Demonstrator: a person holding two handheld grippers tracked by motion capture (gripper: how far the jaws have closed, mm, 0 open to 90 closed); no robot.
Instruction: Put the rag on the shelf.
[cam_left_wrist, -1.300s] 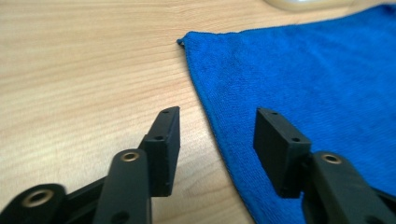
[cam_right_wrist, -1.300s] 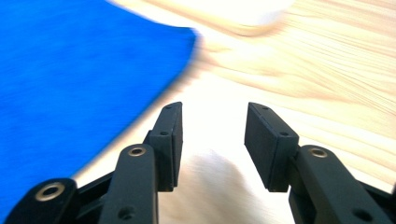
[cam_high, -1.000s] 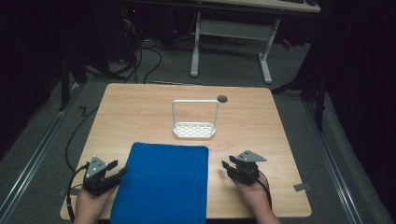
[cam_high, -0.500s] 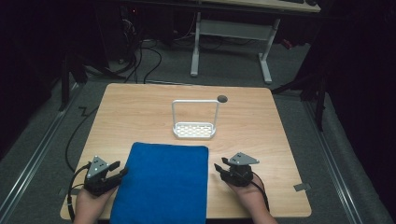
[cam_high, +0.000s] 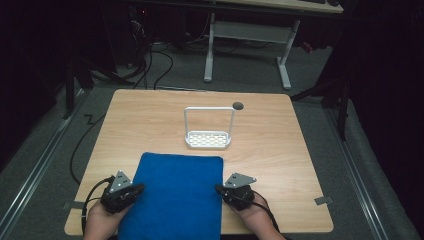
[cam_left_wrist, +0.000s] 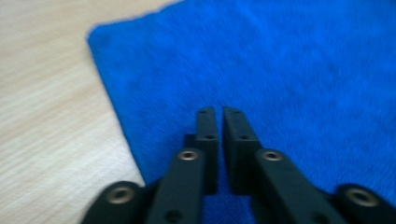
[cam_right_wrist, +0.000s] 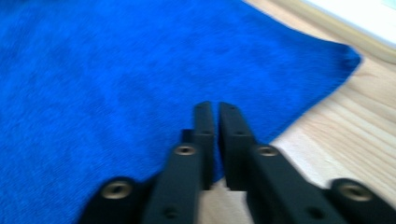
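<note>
high view: blue cloth (cam_high: 175, 195) flat between left gripper (cam_high: 134, 190) and right gripper (cam_high: 220, 189)

Legible text, labels, brands, numbers, signs: none readable on the blue towel (cam_high: 172, 195), white rack (cam_high: 208, 139) or table (cam_high: 280, 150).

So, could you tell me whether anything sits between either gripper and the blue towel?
Nothing visible does. The left gripper is at the blue towel's left edge and the right gripper at its right edge, each with closed fingers pointing over the cloth. The white rack stands farther back.
</note>
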